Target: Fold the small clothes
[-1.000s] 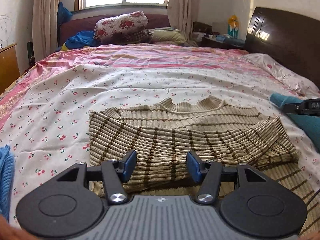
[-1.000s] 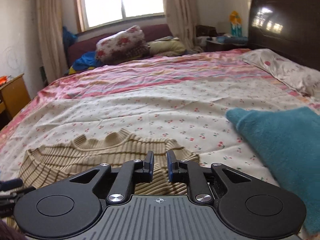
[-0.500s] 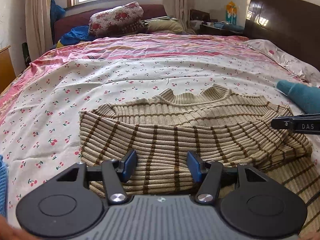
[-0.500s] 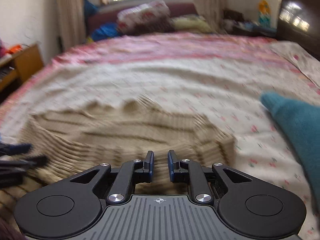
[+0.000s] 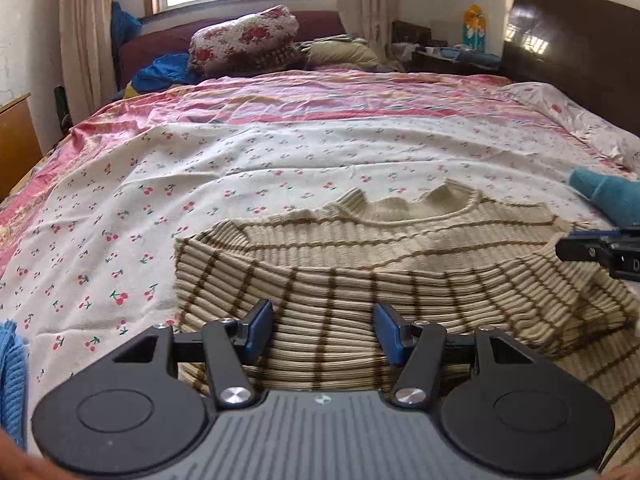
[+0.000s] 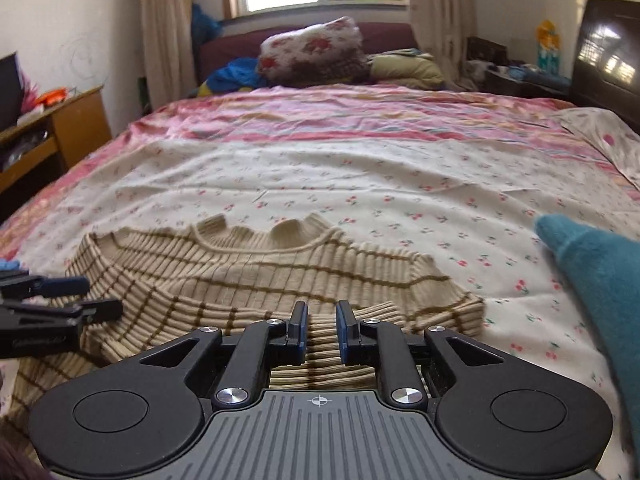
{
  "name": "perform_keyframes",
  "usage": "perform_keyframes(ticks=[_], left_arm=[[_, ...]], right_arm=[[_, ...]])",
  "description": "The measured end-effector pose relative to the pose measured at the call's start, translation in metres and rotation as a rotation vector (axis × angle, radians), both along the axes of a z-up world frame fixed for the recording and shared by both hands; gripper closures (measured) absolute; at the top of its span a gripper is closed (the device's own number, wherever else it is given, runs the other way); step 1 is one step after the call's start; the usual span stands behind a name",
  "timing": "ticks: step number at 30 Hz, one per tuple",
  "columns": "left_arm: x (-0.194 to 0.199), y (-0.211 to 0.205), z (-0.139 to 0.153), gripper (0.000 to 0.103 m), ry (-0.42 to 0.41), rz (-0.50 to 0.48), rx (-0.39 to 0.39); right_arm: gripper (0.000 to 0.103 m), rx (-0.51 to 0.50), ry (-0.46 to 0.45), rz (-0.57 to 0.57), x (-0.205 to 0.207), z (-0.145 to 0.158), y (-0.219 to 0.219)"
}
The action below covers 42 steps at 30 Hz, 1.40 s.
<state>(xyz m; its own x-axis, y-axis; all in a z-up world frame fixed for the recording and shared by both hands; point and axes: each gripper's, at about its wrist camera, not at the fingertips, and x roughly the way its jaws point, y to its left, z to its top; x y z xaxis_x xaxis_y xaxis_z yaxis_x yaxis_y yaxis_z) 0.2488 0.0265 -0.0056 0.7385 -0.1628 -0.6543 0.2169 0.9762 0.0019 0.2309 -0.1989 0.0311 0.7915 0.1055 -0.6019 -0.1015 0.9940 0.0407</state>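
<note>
A beige ribbed sweater with brown stripes (image 5: 360,264) lies on the cherry-print bed sheet (image 5: 160,184), collar away from me, sleeves folded across its front. It also shows in the right wrist view (image 6: 260,276). My left gripper (image 5: 323,334) is open and empty, hovering over the sweater's near left part. My right gripper (image 6: 322,330) has its jaws a small gap apart with nothing between them, over the sweater's near right part. Each gripper's fingertips show at the edge of the other's view.
A teal garment (image 6: 600,280) lies on the bed to the right of the sweater. A blue knit piece (image 5: 12,372) sits at the near left. Pillows and bedding (image 5: 248,40) are piled at the far end. A dark headboard (image 5: 572,48) stands on the right, a wooden desk (image 6: 52,128) on the left.
Both grippers drifted over the sweater with camera motion; the right one swung left then settled. Left jaws stayed wide, right jaws stayed narrowly apart. The sweater has not visibly moved.
</note>
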Motion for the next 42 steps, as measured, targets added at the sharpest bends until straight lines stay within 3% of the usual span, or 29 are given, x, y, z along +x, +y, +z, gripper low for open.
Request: perform_keyframes(ticks=[5, 8, 12, 16, 21, 31, 42], left_arm=[[0.002, 0.015, -0.003, 0.040, 0.005, 0.029, -0.010], [0.000, 0.024, 0.001, 0.040, 0.003, 0.055, -0.034], [-0.007, 0.034, 0.003, 0.040, -0.007, 0.080, -0.006], [-0.002, 0.046, -0.004, 0.036, 0.035, 0.120, 0.001], [-0.012, 0.052, 0.003, 0.037, 0.045, 0.143, -0.003], [-0.079, 0.057, 0.005, 0.037, 0.094, 0.050, 0.060], [-0.174, 0.072, 0.004, 0.037, 0.259, 0.002, -0.012]], right_arm=[[0.089, 0.018, 0.063, -0.039, 0.012, -0.020, -0.016], [0.090, 0.022, 0.061, -0.050, 0.009, -0.018, -0.023], [0.086, 0.000, 0.020, -0.035, -0.008, -0.008, -0.020], [0.085, -0.036, 0.095, -0.009, -0.008, -0.021, -0.016], [0.084, 0.015, 0.076, 0.002, -0.024, -0.005, -0.014], [0.084, 0.028, 0.127, 0.095, -0.108, -0.004, -0.009], [0.079, 0.016, 0.229, 0.141, -0.179, -0.007, -0.015]])
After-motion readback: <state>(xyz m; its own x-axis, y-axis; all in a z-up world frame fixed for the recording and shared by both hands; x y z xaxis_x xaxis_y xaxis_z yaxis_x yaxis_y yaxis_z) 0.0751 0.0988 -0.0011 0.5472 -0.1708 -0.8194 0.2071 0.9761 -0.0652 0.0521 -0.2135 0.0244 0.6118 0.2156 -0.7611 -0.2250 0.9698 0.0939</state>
